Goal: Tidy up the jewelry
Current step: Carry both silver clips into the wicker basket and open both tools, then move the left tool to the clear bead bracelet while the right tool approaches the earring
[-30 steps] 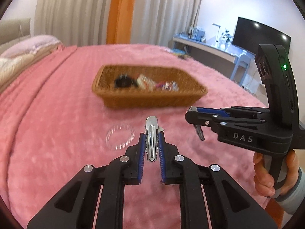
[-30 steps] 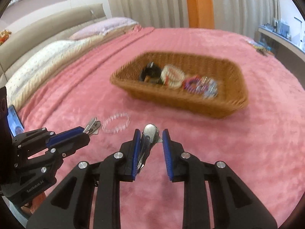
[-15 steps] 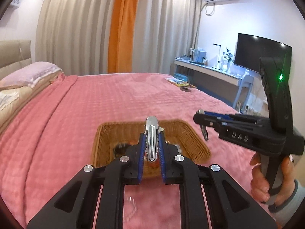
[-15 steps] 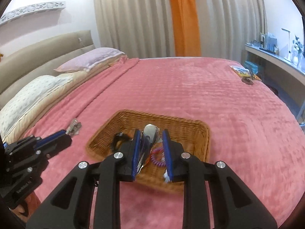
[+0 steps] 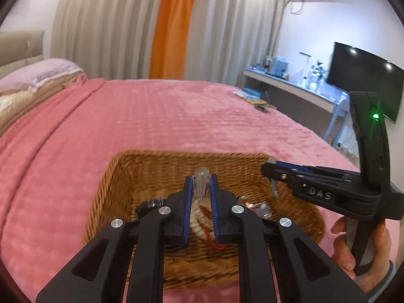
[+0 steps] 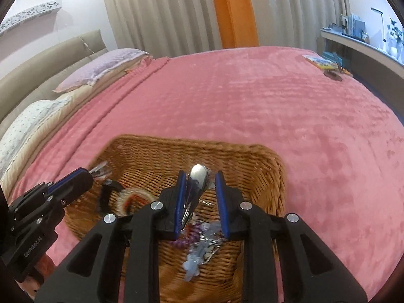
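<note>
Two grippers, left [image 5: 201,180] & right [image 6: 198,180], angled down over basket [image 6: 275,166], jaws each clamping a hair clip [image 5: 201,176].

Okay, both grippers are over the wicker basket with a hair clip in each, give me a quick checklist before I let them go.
1. Left gripper shut on its hair clip: ok.
2. Right gripper gripping the second hair clip: cannot tell; the clip lies against the left pad, with a gap on the other side.
3. Both clips above the wicker basket, inside its rim: ok.
4. The two grippers apart from each other: ok.
5. Room among the bracelets and other pieces already in the basket: ok.
6. Drop height: cannot tell; the view is blurred.
</note>
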`<move>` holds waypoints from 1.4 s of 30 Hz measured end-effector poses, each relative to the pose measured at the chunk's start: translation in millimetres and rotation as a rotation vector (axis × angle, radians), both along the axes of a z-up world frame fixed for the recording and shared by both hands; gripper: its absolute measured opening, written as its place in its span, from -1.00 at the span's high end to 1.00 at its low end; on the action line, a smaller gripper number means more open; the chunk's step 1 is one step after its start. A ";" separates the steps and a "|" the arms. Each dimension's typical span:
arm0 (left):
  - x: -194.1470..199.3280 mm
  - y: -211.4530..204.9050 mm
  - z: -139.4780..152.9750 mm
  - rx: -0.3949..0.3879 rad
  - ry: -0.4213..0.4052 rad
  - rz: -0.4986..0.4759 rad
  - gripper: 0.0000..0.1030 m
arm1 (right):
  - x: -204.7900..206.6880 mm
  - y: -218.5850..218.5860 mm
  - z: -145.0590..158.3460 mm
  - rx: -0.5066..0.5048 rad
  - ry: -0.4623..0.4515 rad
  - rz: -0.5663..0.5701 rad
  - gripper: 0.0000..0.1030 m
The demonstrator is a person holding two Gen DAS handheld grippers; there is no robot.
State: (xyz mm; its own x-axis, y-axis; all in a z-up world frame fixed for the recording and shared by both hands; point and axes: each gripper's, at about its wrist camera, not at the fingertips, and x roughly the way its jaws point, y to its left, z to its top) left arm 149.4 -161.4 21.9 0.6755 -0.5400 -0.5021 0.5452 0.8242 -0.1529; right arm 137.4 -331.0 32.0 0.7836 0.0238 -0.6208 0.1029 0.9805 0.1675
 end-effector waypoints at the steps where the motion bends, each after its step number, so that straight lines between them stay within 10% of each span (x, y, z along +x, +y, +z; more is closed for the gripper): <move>1: 3.1 0.4 -5.8 -0.006 0.019 0.003 0.77 | 2.7 -2.4 -6.1 0.003 0.012 -0.006 0.59; 5: 8.0 4.7 -8.6 -0.001 0.033 0.026 0.72 | 7.9 -12.5 -14.7 0.031 0.045 -0.025 0.38; 8: 5.4 14.7 -2.6 -0.039 0.040 0.032 0.22 | -1.6 -20.5 -8.0 0.053 0.015 -0.049 -0.14; 21: -58.0 95.7 36.6 -0.087 0.007 0.041 0.20 | -95.5 43.9 30.9 0.045 -0.033 0.062 -0.14; 42: -97.1 155.4 -45.2 -0.003 0.220 0.101 0.23 | -183.5 178.0 -66.2 -0.024 0.171 0.228 0.07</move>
